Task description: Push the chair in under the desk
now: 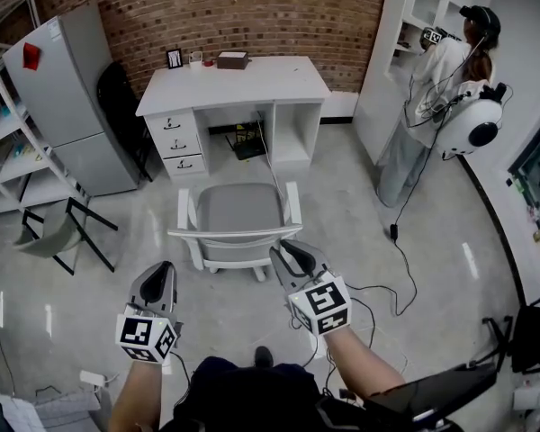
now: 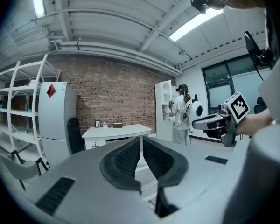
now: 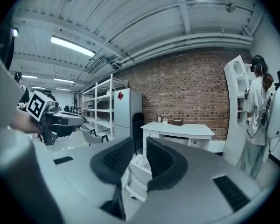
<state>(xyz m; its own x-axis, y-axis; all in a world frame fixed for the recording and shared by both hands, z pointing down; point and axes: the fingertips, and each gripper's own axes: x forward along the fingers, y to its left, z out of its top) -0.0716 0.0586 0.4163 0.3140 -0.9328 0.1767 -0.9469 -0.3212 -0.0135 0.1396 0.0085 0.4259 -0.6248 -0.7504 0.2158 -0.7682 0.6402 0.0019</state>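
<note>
Squarely facing the desk (image 1: 234, 84), the chair (image 1: 238, 212) stands just short of it, backrest rail (image 1: 234, 235) crosswise nearest the person; left gripper (image 1: 162, 274) closed, empty; right gripper (image 1: 290, 254) part-open by the rail, holding nothing

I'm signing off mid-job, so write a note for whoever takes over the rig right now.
Left gripper: shut, empty, short of the backrest of the white-framed, grey-seated chair.
Right gripper: jaws apart, gripping nothing, by the backrest's right end; contact unclear.
Chair: on the floor before the white desk with drawers, apart from it, backrest toward us.
Done: nothing pushed yet.
Left: push chair under desk.
</note>
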